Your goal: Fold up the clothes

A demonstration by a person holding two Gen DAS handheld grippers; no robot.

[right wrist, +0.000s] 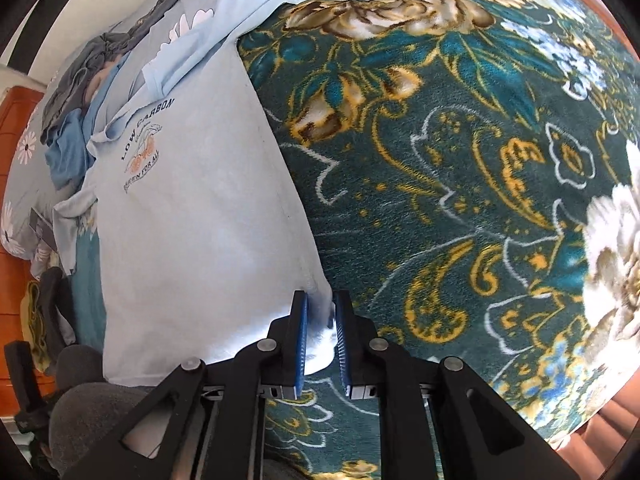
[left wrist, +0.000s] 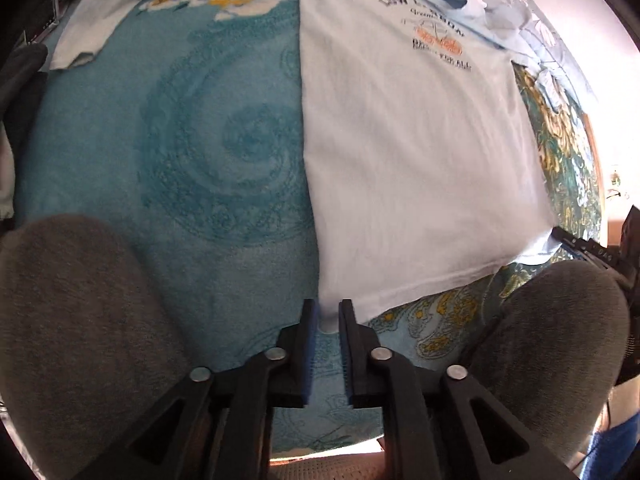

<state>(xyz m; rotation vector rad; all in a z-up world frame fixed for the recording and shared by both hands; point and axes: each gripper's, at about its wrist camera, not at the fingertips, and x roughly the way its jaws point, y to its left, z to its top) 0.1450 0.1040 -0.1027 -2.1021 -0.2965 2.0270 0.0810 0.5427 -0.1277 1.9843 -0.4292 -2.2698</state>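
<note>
A pale blue T-shirt [left wrist: 400, 168] with a printed chest logo lies flat on a teal patterned blanket [left wrist: 180, 152], folded lengthwise along its left side. My left gripper [left wrist: 328, 316] points down at the shirt's near hem corner. Its jaws stand a little apart, and the corner lies loose between the fingertips. In the right wrist view the same T-shirt [right wrist: 192, 208] runs away to the upper left. My right gripper [right wrist: 320, 312] holds the other near hem corner. A bunch of pale cloth fills the gap between its blue pads [right wrist: 302, 340].
The dark green floral blanket [right wrist: 460, 200] spreads to the right of the shirt. More light blue and grey garments [right wrist: 80, 112] are heaped at the far end by a flowered pillow. The person's grey-clad knees [left wrist: 80, 320] flank the left gripper. An orange wooden bed frame [right wrist: 16, 128] borders the left.
</note>
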